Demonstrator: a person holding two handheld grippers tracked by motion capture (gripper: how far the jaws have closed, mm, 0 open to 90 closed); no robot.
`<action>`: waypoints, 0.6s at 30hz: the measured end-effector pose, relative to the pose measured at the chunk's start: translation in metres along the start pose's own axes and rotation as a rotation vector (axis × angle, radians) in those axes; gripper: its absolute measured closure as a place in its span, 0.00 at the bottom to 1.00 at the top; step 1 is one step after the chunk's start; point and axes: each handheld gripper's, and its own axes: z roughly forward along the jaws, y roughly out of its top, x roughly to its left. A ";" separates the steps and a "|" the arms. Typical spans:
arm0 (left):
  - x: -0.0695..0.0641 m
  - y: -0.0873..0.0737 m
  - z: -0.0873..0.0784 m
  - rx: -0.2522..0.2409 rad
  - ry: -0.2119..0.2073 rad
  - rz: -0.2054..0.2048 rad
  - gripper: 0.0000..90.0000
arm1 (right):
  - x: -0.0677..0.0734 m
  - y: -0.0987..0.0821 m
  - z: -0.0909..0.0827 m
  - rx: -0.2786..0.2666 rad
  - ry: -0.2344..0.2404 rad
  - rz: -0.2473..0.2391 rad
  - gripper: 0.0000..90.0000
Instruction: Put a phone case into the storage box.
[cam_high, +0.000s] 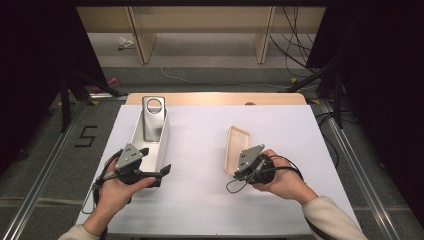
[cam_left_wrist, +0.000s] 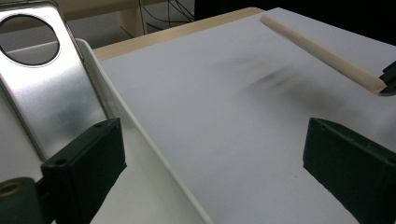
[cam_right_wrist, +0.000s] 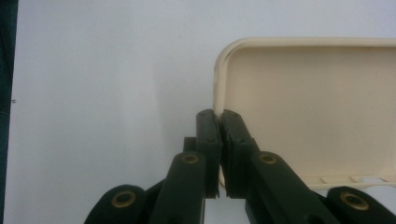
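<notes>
Right gripper pinching a cream phone case; left gripper waiting wide open beside a white tray

At centre left of the high view, the white tray (cam_high: 162, 145) is lying lengthwise on the white table cover (cam_high: 200, 200), with a silver phone (cam_high: 151, 120) leaning inside it, round camera ring toward the top of the frame; at lower left the left gripper (cam_high: 159, 176) is sitting at the tray's near end, its jaws standing wide apart with nothing between them, one inside the tray wall and one over the table in the left gripper view; right of centre, the cream phone case (cam_high: 236, 149) is lying tilted, hollow side up, and the right gripper (cam_high: 238, 173) is clamping its jaws narrowly on the case's rim (cam_right_wrist: 217, 100) near a rounded corner
</notes>
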 end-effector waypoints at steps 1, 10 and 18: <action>0.000 0.001 0.000 -0.001 0.000 0.000 0.06 | 0.000 0.000 0.000 -0.001 0.003 0.001 0.97; -0.002 0.017 0.003 -0.022 -0.020 -0.011 0.08 | 0.001 0.003 0.002 -0.015 0.011 -0.002 0.97; -0.011 0.036 0.015 -0.012 -0.056 -0.011 0.10 | 0.004 0.007 0.005 -0.022 0.014 -0.003 0.97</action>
